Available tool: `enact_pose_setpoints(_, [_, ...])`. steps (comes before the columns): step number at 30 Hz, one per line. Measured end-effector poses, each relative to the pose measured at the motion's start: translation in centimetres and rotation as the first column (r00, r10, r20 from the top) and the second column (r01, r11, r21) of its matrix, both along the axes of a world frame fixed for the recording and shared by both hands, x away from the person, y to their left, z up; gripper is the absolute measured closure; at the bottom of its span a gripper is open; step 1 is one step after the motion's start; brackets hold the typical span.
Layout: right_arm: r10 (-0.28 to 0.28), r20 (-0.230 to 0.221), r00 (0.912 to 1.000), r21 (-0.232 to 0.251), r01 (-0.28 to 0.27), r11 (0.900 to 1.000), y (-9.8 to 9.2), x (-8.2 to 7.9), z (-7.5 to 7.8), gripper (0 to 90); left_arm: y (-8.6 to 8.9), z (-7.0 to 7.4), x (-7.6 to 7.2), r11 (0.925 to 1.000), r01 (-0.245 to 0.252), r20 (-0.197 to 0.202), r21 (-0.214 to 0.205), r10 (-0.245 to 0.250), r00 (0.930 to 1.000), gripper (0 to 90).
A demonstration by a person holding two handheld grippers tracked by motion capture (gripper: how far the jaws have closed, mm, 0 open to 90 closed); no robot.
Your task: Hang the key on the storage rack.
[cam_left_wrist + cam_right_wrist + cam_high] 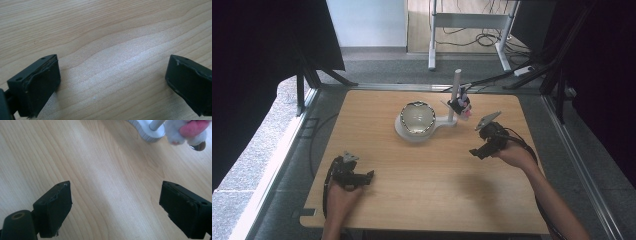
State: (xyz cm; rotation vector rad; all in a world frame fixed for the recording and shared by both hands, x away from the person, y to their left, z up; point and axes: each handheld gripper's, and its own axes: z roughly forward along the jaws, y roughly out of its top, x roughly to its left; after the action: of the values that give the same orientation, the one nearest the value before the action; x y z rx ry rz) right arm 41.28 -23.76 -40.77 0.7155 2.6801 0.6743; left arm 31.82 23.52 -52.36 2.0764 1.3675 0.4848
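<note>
Table (422, 185) of pale wood takes up the middle of the high view, w/ grey floor around it.

Lower left of that view: left gripper (368, 176), held in a hand (343, 192) coming up from the bottom edge, low over the wood, jaws pointing toward frame right. In the left gripper view (113, 82) the two black jaws stand wide apart at the bottom corners, nothing btwn them but bare wood grain. So: released, holding nothing.

Centre, a bit above the middle of the high view: white stand (412, 134) w/ a round bowl-like top (417, 118) and a base arm running right to an upright grey post (454, 95). Dark small item w/ a pink-and-white fuzzy bit, a soft toy (460, 105), sits at the post, touching or hanging on it; can't tell which.

Right of centre in the high view: right gripper (476, 151) in the other hand (512, 155), jaws pointing frame left, near the stand's post end but apart from it. Right gripper view (115, 205): jaws wide apart at the bottom corners, bare wood btwn them, also released. Upper right of that view: edge of the white base (147, 133), post foot (156, 123) and the fuzzy white-pink toy (187, 131), well beyond the jaw tips. Shiny round bit under the toy; too little shows to tell what.
</note>
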Motion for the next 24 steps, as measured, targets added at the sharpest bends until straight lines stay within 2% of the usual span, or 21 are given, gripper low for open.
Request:
enact_pose_setpoints(12, [-0.020, -0.001, 0.9998, 0.000, 0.020, 0.9998, -1.5, -1.7, -1.1, 11.0, 0.0, 0.0, 0.0, 1.0000, 0.000, 0.000, 0.000, 0.000, 1.0000, 0.0])
enact_pose_setpoints(24, [-0.045, 0.014, 0.9989, 0.021, 0.045, 0.9988, -3.2, -3.7, -1.9, 10.0, 0.0, 0.0, 0.0, 1.0000, -0.003, -0.001, -0.003, 0.003, 1.0000, 0.0])
